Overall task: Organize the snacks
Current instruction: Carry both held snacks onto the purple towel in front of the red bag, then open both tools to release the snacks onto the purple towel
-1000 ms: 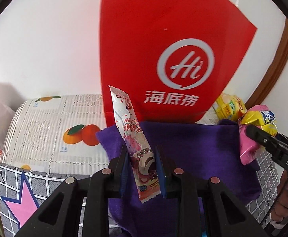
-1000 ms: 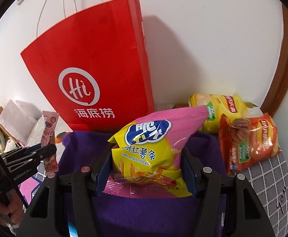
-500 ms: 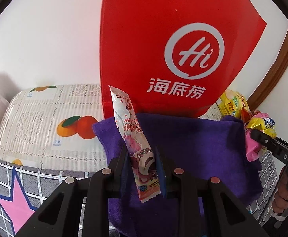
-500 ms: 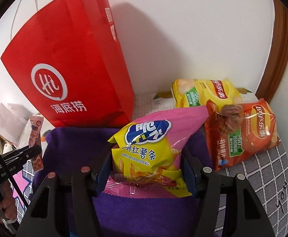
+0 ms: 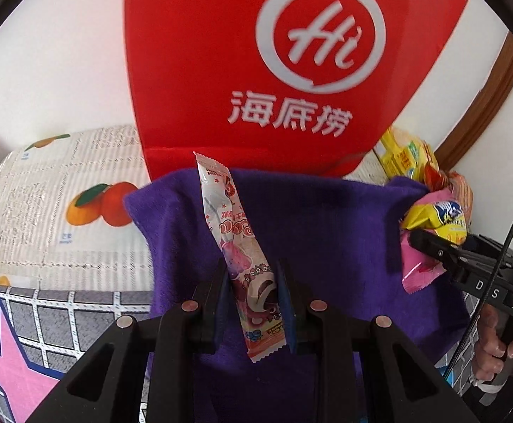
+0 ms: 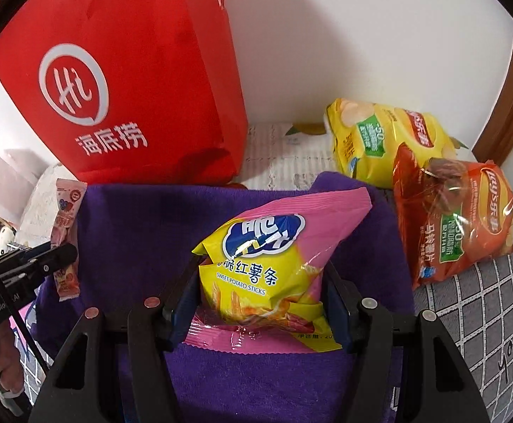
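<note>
Red paper bag [image 5: 256, 70] stands upright at far centre against the wall; its contents cannot be seen. Left gripper [image 5: 253, 303] pinches the slim candy packet [image 5: 235, 246] near its lower end, long axis near-vertical, top leaning left. Right gripper [image 6: 261, 299] pinches the sweet potato sticks bag [image 6: 267, 264], label upright. Both are over the purple cloth [image 6: 143, 225]. Two chip bags [image 6: 450, 211] lie far right.
</note>
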Demonstrator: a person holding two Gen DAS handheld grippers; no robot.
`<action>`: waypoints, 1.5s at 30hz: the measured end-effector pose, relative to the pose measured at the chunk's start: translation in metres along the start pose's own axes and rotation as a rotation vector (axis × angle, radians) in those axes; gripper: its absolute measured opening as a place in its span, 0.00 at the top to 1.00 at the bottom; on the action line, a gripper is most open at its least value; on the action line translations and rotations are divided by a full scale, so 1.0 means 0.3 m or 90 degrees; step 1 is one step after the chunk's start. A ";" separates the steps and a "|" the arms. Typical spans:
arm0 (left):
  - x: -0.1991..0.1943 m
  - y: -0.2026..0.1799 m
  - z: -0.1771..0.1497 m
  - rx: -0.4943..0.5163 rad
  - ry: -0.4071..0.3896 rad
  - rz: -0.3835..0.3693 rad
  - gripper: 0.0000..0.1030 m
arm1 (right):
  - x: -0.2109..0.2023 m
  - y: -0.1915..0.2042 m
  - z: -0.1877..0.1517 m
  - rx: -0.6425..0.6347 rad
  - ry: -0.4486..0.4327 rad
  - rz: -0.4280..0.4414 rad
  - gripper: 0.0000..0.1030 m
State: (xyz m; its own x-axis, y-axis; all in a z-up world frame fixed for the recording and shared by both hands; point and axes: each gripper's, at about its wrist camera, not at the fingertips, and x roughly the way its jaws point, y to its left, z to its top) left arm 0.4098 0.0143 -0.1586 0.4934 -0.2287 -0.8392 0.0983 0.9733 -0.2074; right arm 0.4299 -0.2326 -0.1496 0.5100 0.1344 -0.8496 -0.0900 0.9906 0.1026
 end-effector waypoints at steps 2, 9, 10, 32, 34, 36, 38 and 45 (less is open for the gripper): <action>0.014 -0.009 -0.005 0.004 0.008 0.002 0.76 | 0.010 0.003 -0.002 -0.003 0.006 -0.004 0.39; 0.048 -0.023 -0.016 0.008 0.032 0.012 0.76 | 0.027 0.009 -0.001 -0.009 0.017 -0.010 0.39; 0.050 -0.023 -0.017 0.008 0.034 0.012 0.76 | 0.030 0.009 0.000 -0.007 0.018 -0.011 0.39; 0.052 -0.016 -0.014 0.008 0.038 0.025 0.76 | 0.040 0.020 0.001 -0.014 0.022 -0.037 0.39; 0.051 -0.014 -0.013 0.005 0.039 0.020 0.76 | 0.038 0.019 0.001 -0.014 0.022 -0.035 0.39; 0.048 -0.015 -0.011 0.007 0.040 0.020 0.72 | 0.037 0.019 0.002 -0.016 0.021 -0.037 0.39; 0.040 -0.018 -0.009 0.011 0.032 0.028 0.54 | 0.037 0.022 0.001 -0.017 0.022 -0.038 0.39; 0.006 -0.038 -0.001 0.027 0.002 0.023 0.49 | 0.044 0.024 -0.002 -0.021 0.027 -0.038 0.39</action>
State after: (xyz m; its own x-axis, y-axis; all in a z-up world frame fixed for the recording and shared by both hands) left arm 0.4093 0.0027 -0.1578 0.4949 -0.1934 -0.8472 0.1167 0.9809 -0.1557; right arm 0.4354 -0.2237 -0.1603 0.4782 0.0732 -0.8752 -0.0887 0.9955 0.0348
